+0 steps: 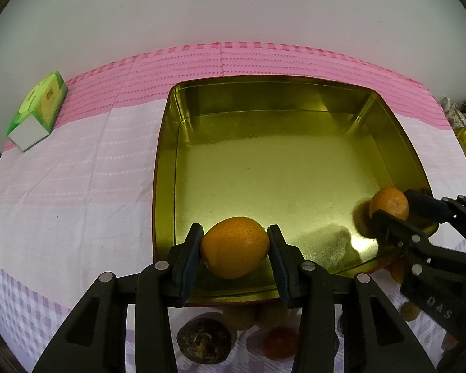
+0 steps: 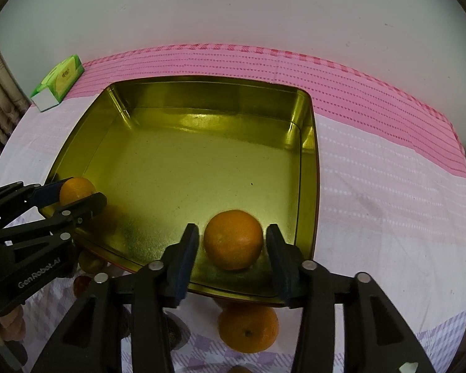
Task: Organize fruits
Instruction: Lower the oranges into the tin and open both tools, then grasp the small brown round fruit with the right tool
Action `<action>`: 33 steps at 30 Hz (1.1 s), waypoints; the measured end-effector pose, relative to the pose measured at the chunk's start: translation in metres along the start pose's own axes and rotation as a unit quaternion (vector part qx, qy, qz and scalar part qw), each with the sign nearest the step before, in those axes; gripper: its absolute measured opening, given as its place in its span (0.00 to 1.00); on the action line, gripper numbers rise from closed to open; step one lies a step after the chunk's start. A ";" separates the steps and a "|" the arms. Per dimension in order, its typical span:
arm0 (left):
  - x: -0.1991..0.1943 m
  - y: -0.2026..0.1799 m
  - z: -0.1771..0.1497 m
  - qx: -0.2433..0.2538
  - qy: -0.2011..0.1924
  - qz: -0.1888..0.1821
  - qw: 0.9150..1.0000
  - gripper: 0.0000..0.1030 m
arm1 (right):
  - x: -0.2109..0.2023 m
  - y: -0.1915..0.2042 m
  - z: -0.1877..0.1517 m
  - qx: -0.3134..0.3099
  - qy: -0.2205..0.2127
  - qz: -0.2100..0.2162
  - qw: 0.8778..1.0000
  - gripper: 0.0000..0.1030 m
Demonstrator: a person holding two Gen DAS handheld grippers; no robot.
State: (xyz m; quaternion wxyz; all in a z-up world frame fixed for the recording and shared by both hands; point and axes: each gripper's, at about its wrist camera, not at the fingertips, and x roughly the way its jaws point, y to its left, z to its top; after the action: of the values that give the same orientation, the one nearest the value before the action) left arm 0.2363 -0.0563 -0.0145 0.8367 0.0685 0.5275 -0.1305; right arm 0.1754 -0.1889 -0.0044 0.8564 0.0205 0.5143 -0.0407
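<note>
My left claw (image 1: pixel 234 248) grips 1 orange (image 1: pixel 235 246) low over the gold tin's (image 1: pixel 295 168) near edge. My right claw (image 2: pixel 232 250) is open, its orange (image 2: pixel 233 238) resting in the tin. Release gently, lift straight so neither rolls.

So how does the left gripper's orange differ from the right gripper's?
The left orange looks oval, and the pads of the left gripper touch it; the right orange looks rounder, with gaps to the pads of the right gripper. Both are inside the gold tin.
</note>
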 end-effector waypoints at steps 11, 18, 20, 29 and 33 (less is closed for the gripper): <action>-0.016 0.000 -0.006 -0.001 -0.008 -0.006 1.000 0.51 | -0.023 0.003 0.003 -0.003 -0.023 0.003 1.000 0.49; -0.059 -0.001 -0.028 -0.001 -0.039 -0.006 0.999 0.51 | -0.058 0.002 -0.009 0.005 -0.046 0.008 0.999 0.49; -0.069 0.001 -0.037 -0.003 -0.044 -0.003 0.999 0.51 | -0.069 0.001 -0.017 0.006 -0.050 0.008 0.999 0.48; -0.100 0.022 -0.117 -0.014 -0.043 0.018 0.999 0.51 | -0.102 -0.012 -0.090 0.003 -0.040 0.009 0.999 0.48; -0.096 0.029 -0.150 -0.023 -0.024 0.024 0.999 0.51 | -0.099 -0.011 -0.123 0.007 -0.023 0.006 1.000 0.47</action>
State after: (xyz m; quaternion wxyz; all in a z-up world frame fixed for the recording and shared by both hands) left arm 0.0757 0.0233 0.0062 0.8534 0.0588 0.5083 -0.0995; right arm 0.0200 -0.1858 0.0247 0.8681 0.0286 0.4940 -0.0397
